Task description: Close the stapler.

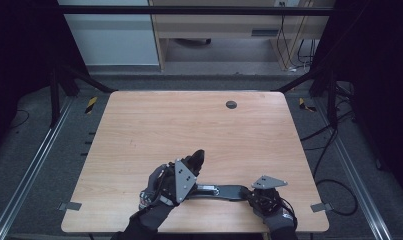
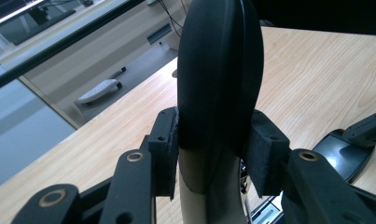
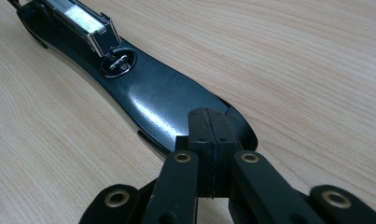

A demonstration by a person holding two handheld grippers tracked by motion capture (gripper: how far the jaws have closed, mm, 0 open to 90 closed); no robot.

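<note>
A black stapler lies opened on the wooden table (image 1: 189,120). Its flat base (image 1: 224,191) rests near the front edge, and its rounded top cover (image 1: 198,159) stands tilted up. My left gripper (image 1: 189,167) is shut on that cover (image 2: 218,70), with both pads (image 2: 164,144) pressed against its sides. My right gripper (image 1: 255,192) is shut, with nothing between its jaws. Its tips (image 3: 209,126) rest on the near end of the base (image 3: 148,93). Farther along the base are the metal anvil (image 3: 118,63) and the staple magazine (image 3: 83,21).
A small round grommet (image 1: 231,104) sits in the table near its far edge. Metal rails (image 1: 34,160) run along both sides of the table. Cables (image 1: 334,140) lie on the floor at the right. A cabinet (image 1: 219,25) stands beyond the table.
</note>
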